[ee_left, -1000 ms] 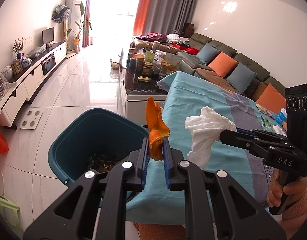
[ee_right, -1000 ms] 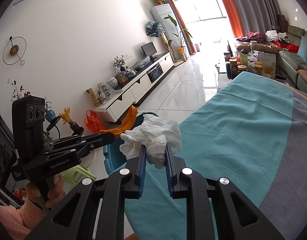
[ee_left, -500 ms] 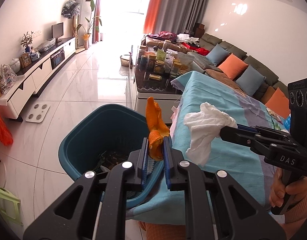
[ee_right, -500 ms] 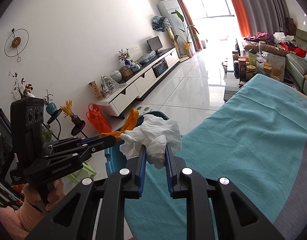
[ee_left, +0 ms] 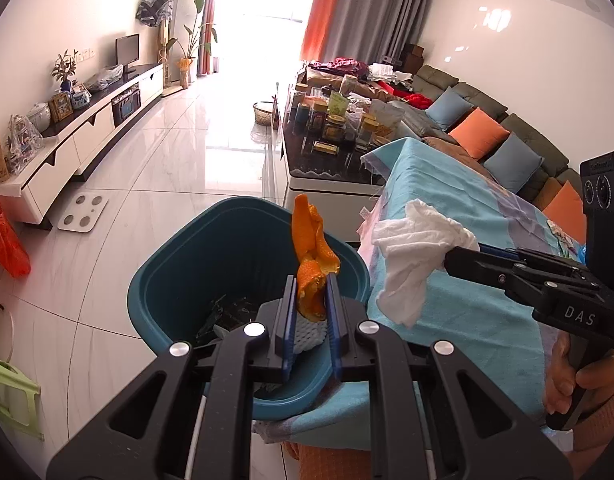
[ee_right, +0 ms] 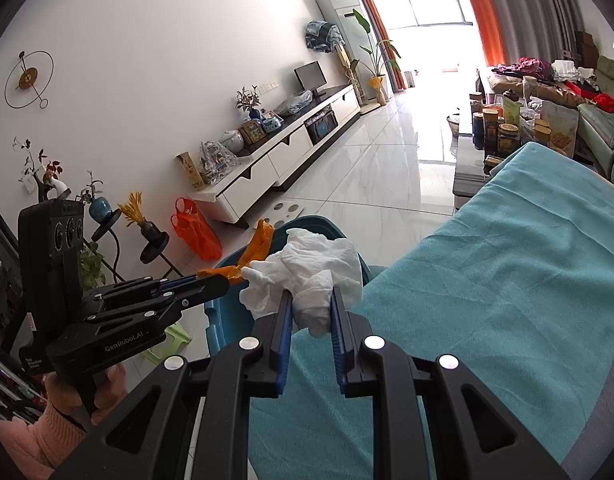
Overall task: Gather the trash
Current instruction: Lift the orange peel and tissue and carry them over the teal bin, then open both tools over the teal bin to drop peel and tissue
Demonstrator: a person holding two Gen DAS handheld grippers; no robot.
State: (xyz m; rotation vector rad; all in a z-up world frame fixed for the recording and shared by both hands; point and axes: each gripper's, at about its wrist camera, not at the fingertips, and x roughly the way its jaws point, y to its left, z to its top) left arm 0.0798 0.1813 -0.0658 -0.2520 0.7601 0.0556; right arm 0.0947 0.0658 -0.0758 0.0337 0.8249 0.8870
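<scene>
Bin [ee_left: 175, 280] nearer under left gripper [ee_left: 311, 300], clamped on peel [ee_left: 311, 240]; right gripper [ee_right: 311, 312] still pinching tissue [ee_right: 311, 268].

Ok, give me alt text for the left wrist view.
The left gripper holds an orange peel over a blue bin. At right, the right gripper holds a white tissue above a teal-covered table.

My count of the trash
One orange peel [ee_left: 311, 256], one tissue [ee_left: 415, 248], one bin [ee_left: 211, 248] (teal), my two tongs.
</scene>
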